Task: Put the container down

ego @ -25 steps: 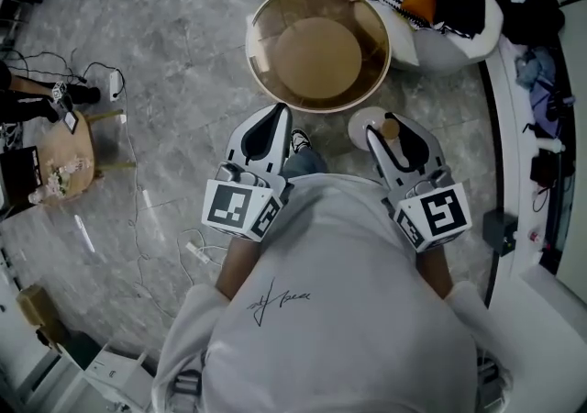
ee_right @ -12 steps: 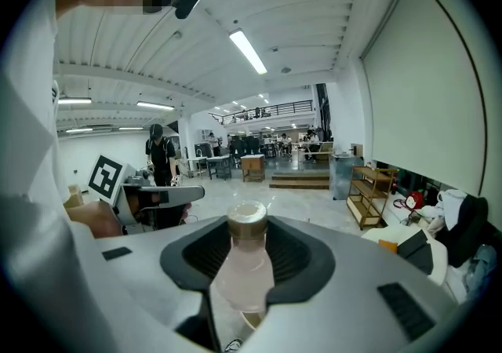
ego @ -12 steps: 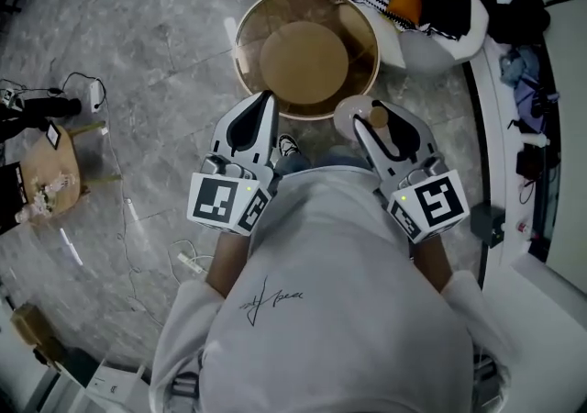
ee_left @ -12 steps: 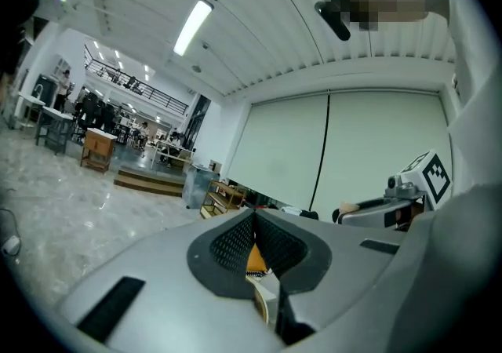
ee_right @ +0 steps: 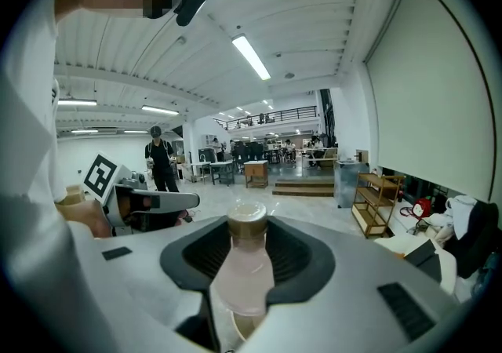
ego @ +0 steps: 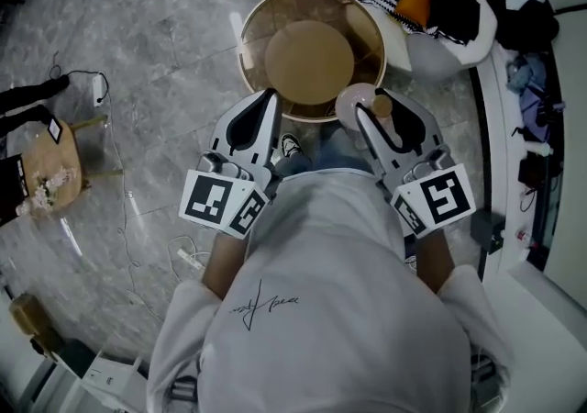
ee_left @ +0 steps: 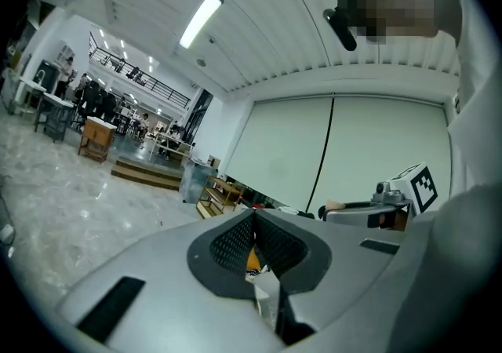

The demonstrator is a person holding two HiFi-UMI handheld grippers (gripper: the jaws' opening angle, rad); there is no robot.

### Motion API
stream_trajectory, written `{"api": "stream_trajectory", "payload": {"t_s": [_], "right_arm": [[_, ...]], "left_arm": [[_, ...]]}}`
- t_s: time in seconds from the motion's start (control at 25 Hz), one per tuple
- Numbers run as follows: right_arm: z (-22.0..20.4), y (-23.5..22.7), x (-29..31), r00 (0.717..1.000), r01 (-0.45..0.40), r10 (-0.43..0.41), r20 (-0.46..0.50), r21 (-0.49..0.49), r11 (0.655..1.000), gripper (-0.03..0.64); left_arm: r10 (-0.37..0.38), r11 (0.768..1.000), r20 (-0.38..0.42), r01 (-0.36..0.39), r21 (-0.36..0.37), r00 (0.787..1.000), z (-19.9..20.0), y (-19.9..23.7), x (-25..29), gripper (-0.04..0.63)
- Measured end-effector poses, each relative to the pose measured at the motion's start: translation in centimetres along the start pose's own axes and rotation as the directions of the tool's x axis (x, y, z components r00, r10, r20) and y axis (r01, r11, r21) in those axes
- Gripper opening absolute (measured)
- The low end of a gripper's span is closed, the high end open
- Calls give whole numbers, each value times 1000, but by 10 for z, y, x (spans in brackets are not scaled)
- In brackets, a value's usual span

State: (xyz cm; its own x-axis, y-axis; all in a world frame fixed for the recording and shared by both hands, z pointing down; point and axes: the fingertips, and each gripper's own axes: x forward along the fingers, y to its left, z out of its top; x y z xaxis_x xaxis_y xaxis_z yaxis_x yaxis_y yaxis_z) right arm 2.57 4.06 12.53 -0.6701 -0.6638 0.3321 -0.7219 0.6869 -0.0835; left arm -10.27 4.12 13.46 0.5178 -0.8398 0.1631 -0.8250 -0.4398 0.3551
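My right gripper [ego: 371,117] is clamped on the container [ego: 352,106], a pale pink bottle with a brown cap. From above it shows against the near right rim of the round glass-topped bench [ego: 371,24]. My left gripper [ego: 270,99] is closed on nothing, at the near left rim. Grey marble floor [ego: 165,53] spreads widest to my left, where cables [ego: 119,182] and a small wooden stool [ego: 46,168] sit. A white seat [ego: 440,46] heaped with clothes crowds the bench's far right edge. Around us is a big hall under strip lights.

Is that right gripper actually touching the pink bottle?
Touching. The right gripper view shows the right gripper with its jaws pressed against both sides of the bottle.
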Motion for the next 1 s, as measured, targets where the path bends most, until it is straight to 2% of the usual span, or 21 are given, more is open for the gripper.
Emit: {"api": "stream_trajectory", "payload": {"t_s": [0.4,0.6,1.0], "right_arm": [[4,-15,34,995,-92,92,-22,0,996,147],[2,-26,47,990,-136,136,-35,-11,991,147],[-12,-49,60,981,-183,181,-76,-17,983,147]], "left_arm": [[96,995,-56,-95,24,994,-3,19,15,17],[85,996,-42,-85,18,995,1,20,28,17],[105,994,-107,-105,1,989,-19,23,51,18]]}}
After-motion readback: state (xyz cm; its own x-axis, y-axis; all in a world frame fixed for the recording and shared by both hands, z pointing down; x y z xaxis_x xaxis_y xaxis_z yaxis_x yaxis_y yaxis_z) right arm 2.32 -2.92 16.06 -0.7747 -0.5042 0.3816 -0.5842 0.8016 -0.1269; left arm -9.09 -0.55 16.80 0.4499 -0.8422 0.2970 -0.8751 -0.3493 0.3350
